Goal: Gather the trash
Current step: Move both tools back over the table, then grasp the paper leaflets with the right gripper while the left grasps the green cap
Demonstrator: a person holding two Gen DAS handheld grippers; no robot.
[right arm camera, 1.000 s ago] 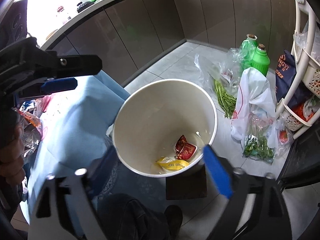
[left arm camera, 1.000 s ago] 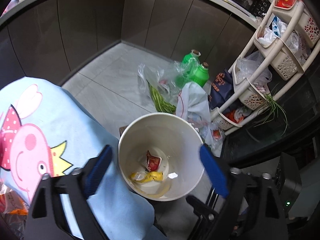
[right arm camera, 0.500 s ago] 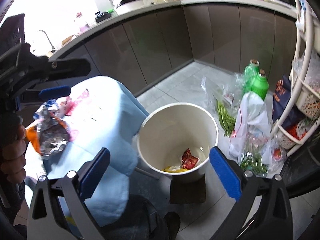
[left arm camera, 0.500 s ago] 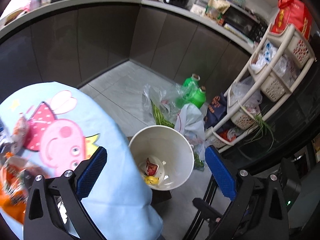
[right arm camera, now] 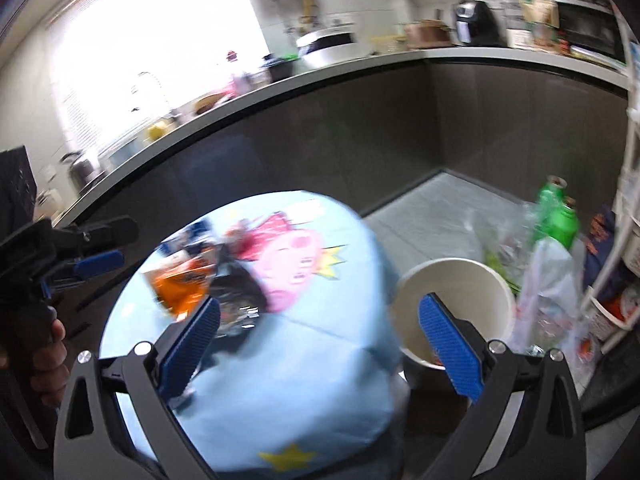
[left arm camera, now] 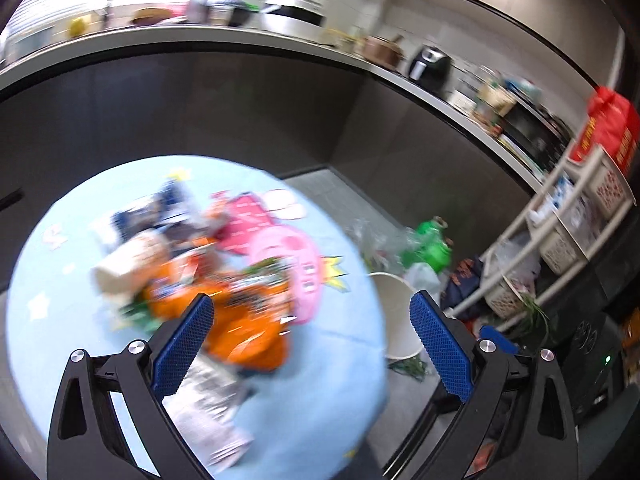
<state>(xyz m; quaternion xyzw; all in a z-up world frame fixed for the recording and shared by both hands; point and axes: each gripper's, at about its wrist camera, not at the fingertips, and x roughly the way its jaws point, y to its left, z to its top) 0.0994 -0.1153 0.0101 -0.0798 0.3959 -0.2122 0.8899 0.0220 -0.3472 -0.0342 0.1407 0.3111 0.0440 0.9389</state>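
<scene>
A round table with a light blue cartoon-pig cloth (left arm camera: 312,420) (right arm camera: 304,392) carries a blurred pile of wrappers: an orange bag (left arm camera: 244,328) (right arm camera: 180,284), a silver foil wrapper (left arm camera: 204,396), a pink packet (left arm camera: 244,220) and a dark wrapper (right arm camera: 240,292). A white trash bucket (left arm camera: 396,320) (right arm camera: 456,300) stands on the floor right of the table. My left gripper (left arm camera: 310,344) is open and empty above the pile; it also shows in the right wrist view (right arm camera: 96,260). My right gripper (right arm camera: 318,340) is open and empty between table and bucket.
Green bottles (left arm camera: 430,240) (right arm camera: 558,216), plastic bags with greens (right arm camera: 552,280) and a tiered white basket rack (left arm camera: 560,232) crowd the floor right of the bucket. A dark cabinet run with a cluttered counter (left arm camera: 240,40) curves behind the table.
Both grippers have risen and swung left, away from the bucket toward the table. The wrapper pile is now in front of them. Both stay open.
</scene>
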